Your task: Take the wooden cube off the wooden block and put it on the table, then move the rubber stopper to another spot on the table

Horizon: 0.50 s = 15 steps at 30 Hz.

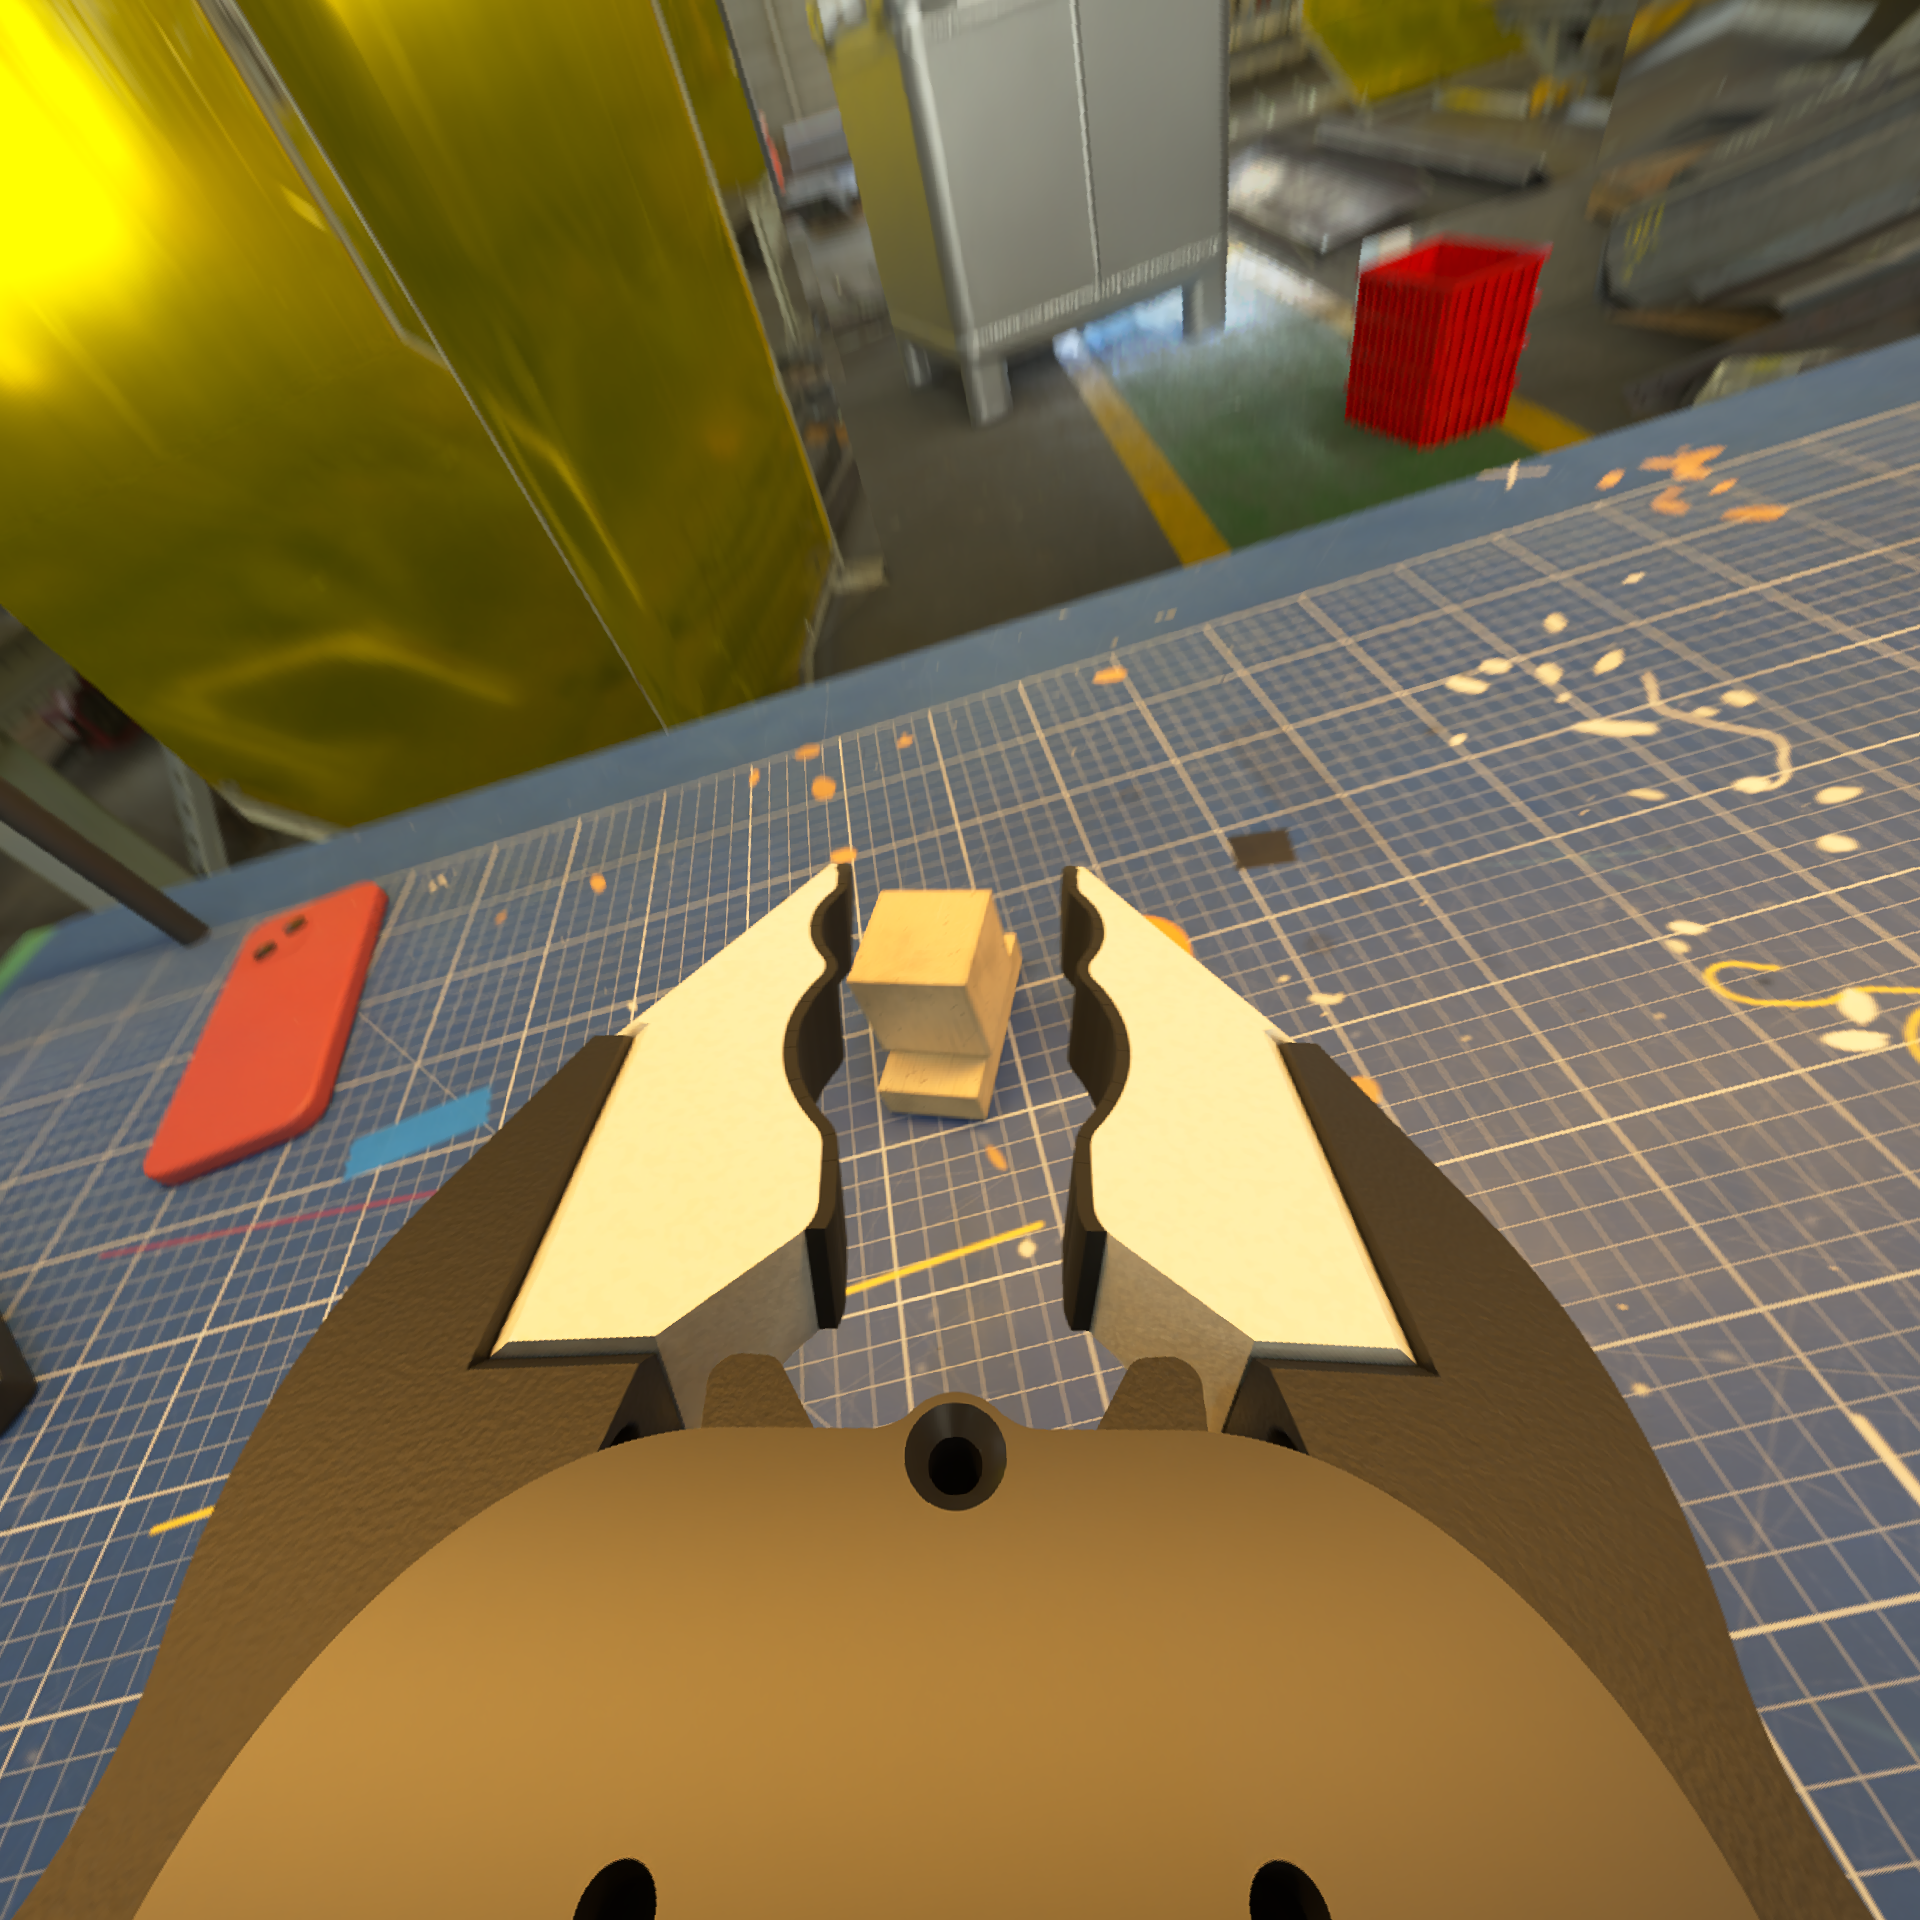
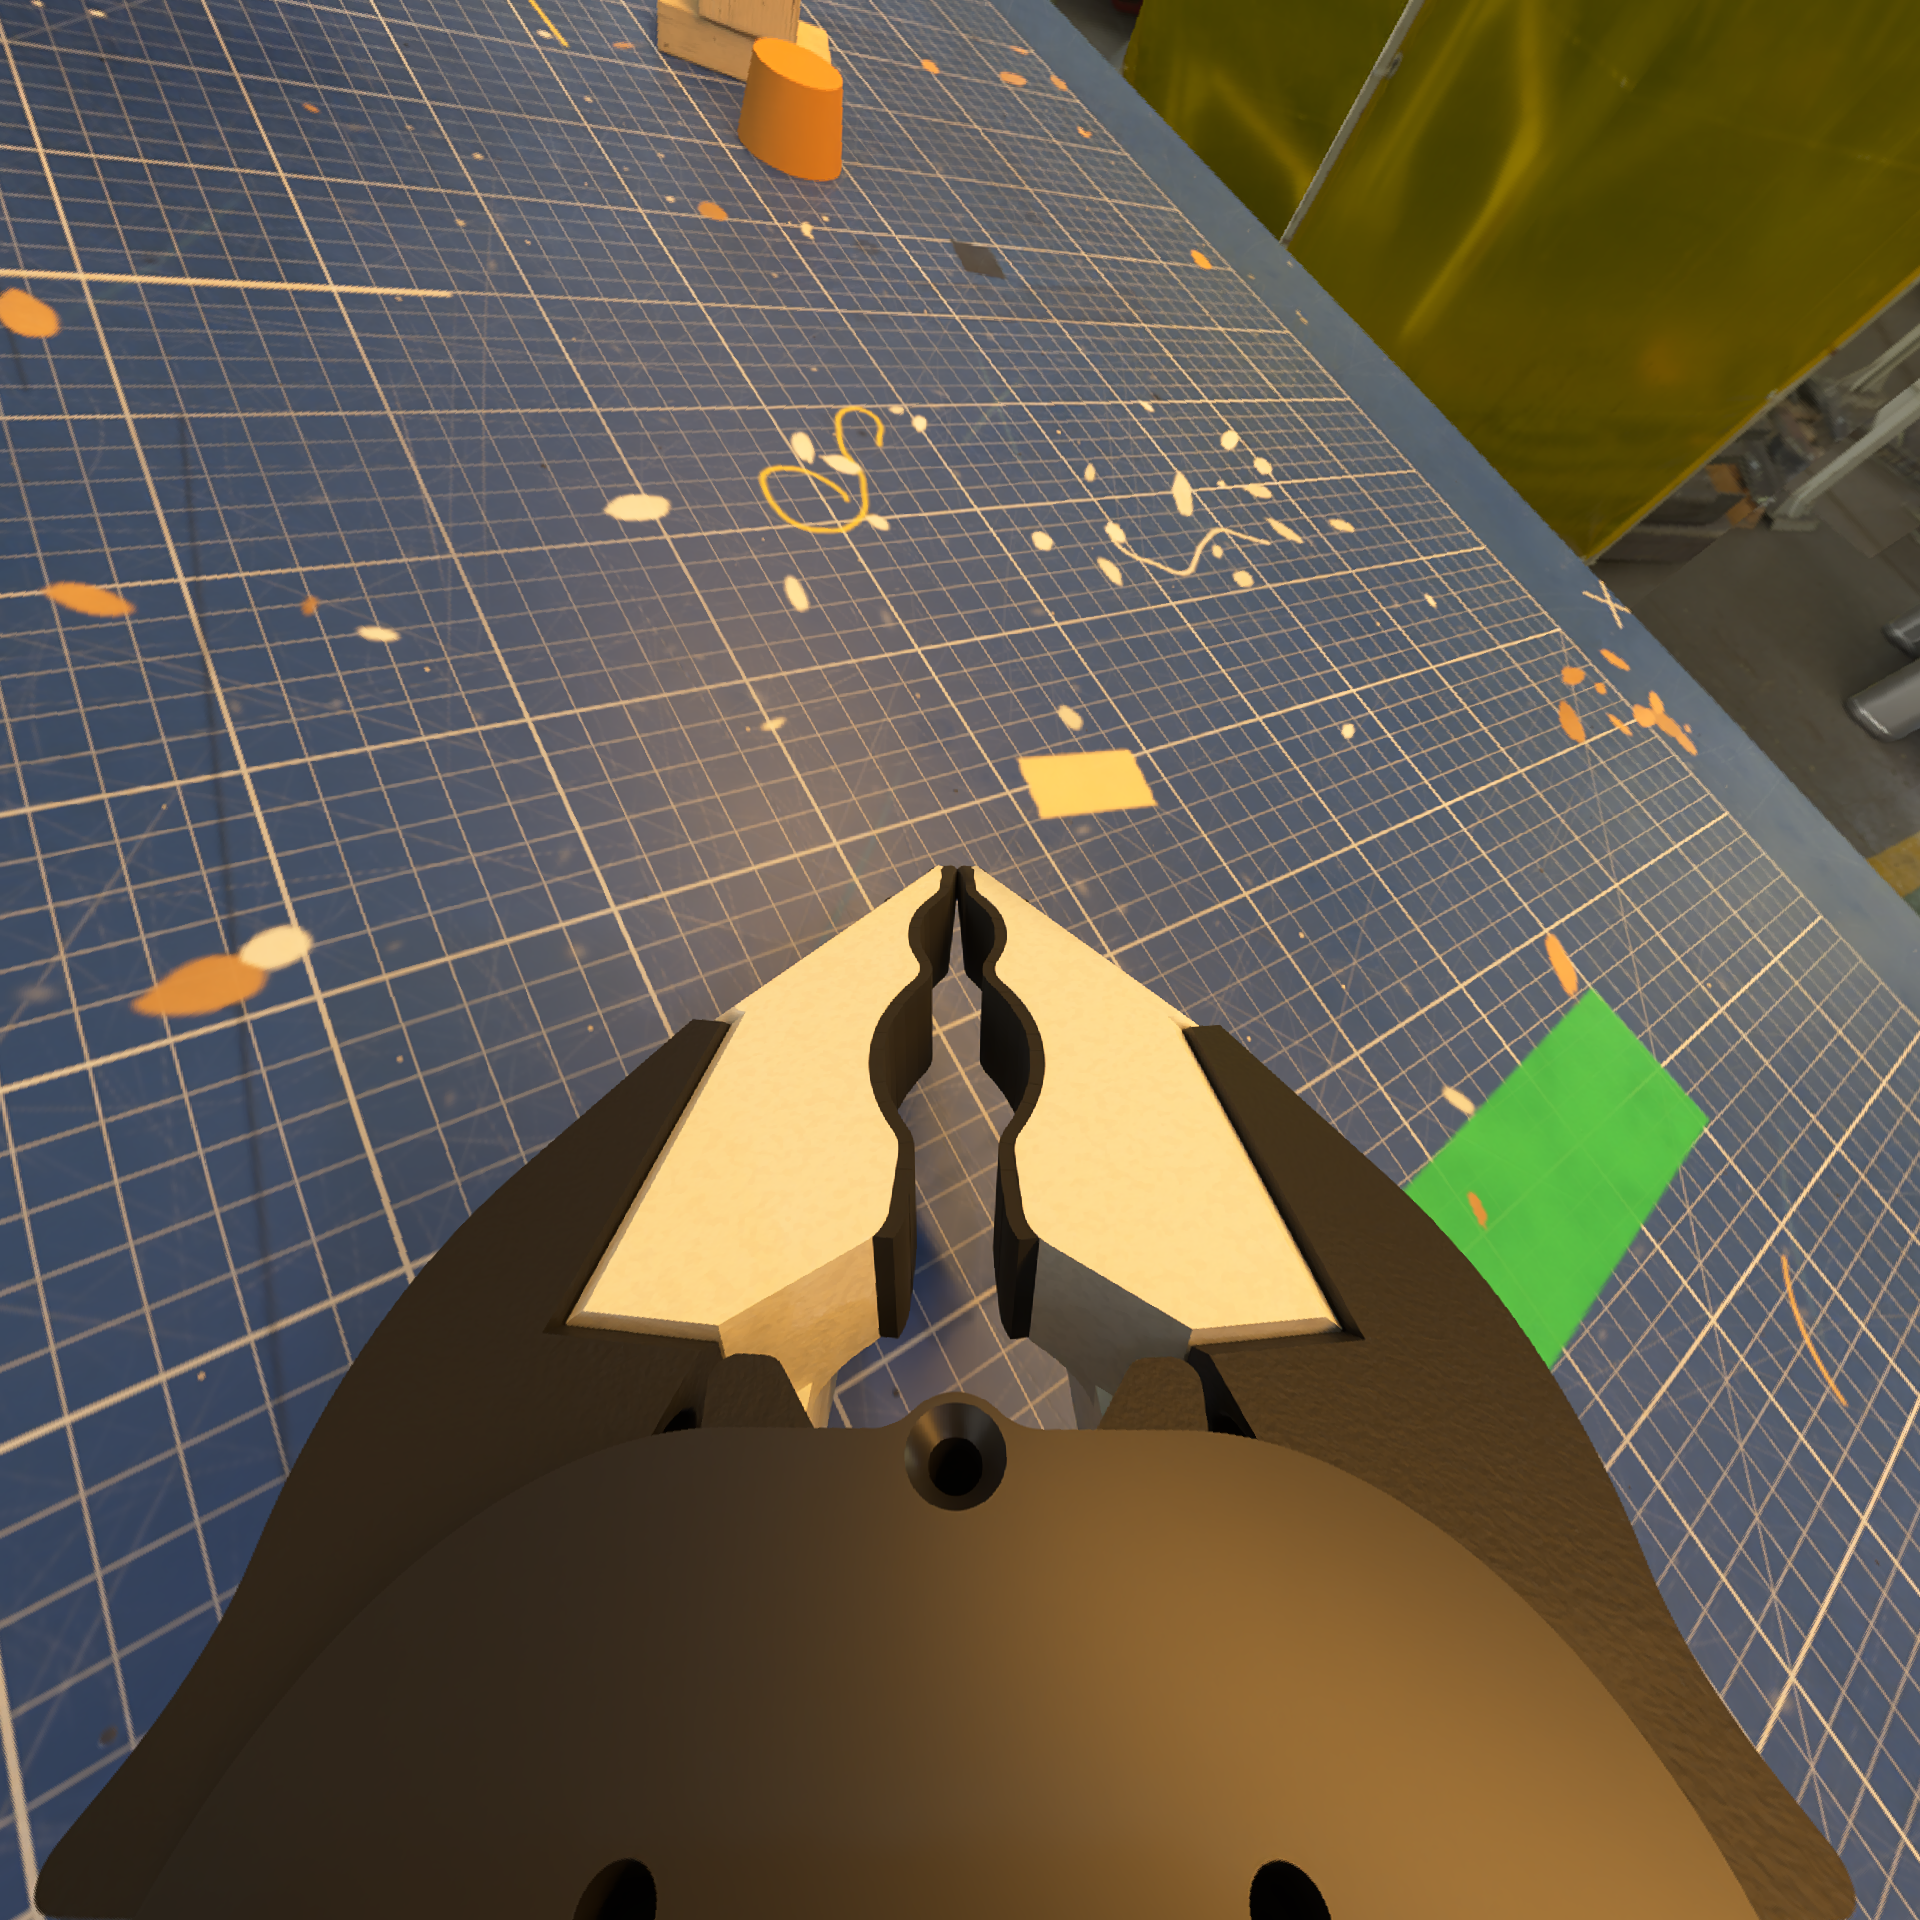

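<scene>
In the left wrist view a pale wooden cube (image 1: pixel 928 968) sits on a flat wooden block (image 1: pixel 940 1081) on the blue cutting mat (image 1: pixel 1455 1039). My left gripper (image 1: pixel 954 883) is open above them, and the cube shows between its fingers. An orange bit of the rubber stopper (image 1: pixel 1172 932) peeks out behind the right finger. In the right wrist view the orange rubber stopper (image 2: pixel 793 109) stands far ahead beside the wooden block (image 2: pixel 698 42). My right gripper (image 2: pixel 956 875) is shut and empty, over the mat far from them.
A red phone (image 1: pixel 268 1029) lies on the mat at the left. The table's far edge (image 1: pixel 1039 623) runs behind the block, with yellow screens (image 1: pixel 364 416) and a red crate (image 1: pixel 1444 338) beyond. A green patch (image 2: pixel 1558 1164) and a yellow patch (image 2: pixel 1086 781) mark the mat.
</scene>
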Tool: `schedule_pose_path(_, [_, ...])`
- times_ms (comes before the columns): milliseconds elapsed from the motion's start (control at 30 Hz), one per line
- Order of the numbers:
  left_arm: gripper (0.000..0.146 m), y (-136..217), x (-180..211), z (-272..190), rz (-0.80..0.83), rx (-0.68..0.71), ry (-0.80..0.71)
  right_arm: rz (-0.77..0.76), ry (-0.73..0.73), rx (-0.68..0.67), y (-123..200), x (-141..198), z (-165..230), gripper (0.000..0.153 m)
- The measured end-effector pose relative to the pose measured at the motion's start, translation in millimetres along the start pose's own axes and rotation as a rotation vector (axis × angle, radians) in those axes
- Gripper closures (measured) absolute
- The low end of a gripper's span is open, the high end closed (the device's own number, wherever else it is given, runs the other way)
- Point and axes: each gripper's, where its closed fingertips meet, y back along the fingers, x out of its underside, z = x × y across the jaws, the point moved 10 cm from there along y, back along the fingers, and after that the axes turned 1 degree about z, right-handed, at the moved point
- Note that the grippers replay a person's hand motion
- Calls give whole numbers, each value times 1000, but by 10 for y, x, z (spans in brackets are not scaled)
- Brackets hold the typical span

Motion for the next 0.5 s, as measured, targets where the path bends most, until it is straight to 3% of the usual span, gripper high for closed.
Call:
schedule_pose_path(233, [75,-519,24,221,349,116,48,-11,-60,-52,72,69,-78,153])
schedule_pose_path(500, [68,-907,59,182,659,245,16,0,-55,-104,98,105,-51,153])
